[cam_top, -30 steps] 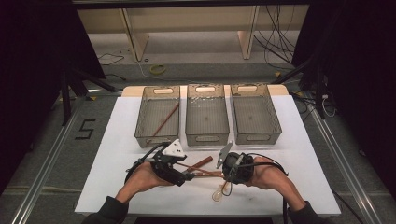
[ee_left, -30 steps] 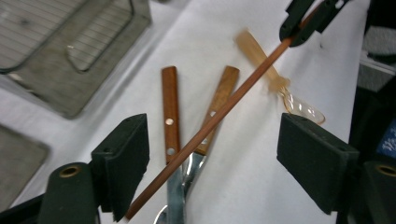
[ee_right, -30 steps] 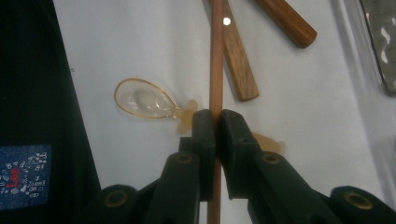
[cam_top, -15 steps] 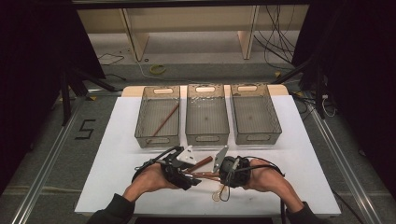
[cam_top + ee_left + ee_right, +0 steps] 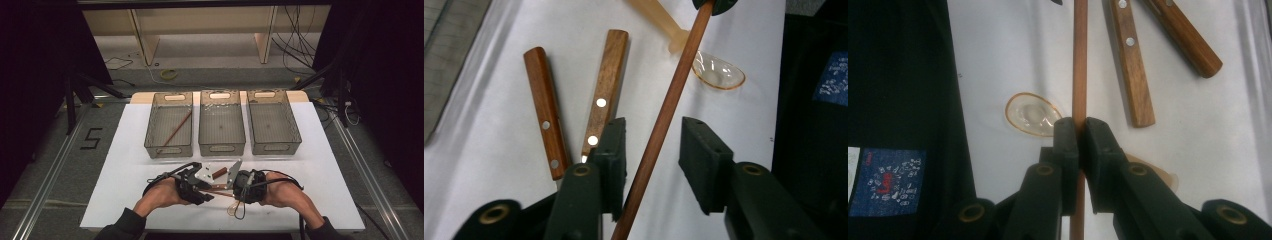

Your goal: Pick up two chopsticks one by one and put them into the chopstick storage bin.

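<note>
Low on the white surface (image 5: 125, 165), near its front edge, the two grippers face each other with a thin brown stick (image 5: 1079, 60) spanning the short gap between them. The right gripper (image 5: 1078, 131) has its jaws pinched tight on the stick, which runs straight up from between the pads in the right gripper view. The left gripper (image 5: 651, 145) has just been closing its jaws; the stick stands between them, close against one pad, while a clear gap remains to the other, so they are narrowed around it and not yet clamped. In the high view the left gripper (image 5: 192, 182) and the right gripper (image 5: 245, 185) sit close together, the forearms coming in from the bottom edge. Under and beside the stick lie two wooden handles (image 5: 604, 95) with metal rivets, splayed in a V and nearly touching at one end, just beside the left gripper's pad. A clear amber spoon (image 5: 718, 71) lies on the other side of the stick, its bowl near the dark drop-off at the surface's front edge, so little room is left on that side. Toward the back stand three grey mesh bins (image 5: 221, 122) in a row, side by side; the left one holds another brown stick (image 5: 176, 128) lying diagonally. Open white surface lies between the grippers and the bins, and wide bare margins stretch to the left and right edges.
</note>
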Available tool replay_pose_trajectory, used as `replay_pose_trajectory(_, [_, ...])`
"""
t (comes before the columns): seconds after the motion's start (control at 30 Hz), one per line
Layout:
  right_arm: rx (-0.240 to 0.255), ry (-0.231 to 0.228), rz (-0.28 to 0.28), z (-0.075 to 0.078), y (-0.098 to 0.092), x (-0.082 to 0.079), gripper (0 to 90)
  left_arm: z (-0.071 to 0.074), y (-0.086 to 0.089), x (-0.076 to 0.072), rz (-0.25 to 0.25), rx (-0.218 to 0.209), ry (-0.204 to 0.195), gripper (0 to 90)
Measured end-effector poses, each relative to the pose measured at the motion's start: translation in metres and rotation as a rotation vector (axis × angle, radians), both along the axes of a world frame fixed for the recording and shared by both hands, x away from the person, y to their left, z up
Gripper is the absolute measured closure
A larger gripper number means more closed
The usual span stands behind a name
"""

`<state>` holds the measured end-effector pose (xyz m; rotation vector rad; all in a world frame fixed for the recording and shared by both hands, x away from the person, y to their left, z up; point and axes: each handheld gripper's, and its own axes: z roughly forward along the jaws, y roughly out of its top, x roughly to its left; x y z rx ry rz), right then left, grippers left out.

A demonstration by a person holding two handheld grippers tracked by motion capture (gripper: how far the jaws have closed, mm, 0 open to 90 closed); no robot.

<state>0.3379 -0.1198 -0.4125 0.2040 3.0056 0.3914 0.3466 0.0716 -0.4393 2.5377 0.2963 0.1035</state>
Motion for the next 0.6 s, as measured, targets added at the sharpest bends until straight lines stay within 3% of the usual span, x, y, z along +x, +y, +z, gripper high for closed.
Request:
replay_pose_trajectory(0.3, [-0.023, 0.008, 0.032, -0.0018, 0.0038, -0.0035, 84.9, -0.0019, -0.0034, -0.0029, -0.048, 0.037, 0.005, 75.1])
replay_pose_trajectory(0.6, [-0.016, -0.004, 0.062, -0.0022, 0.0019, -0.004, 82.3, -0.0031, -0.0025, -0.0065, -0.114, 0.025, 0.029, 82.2])
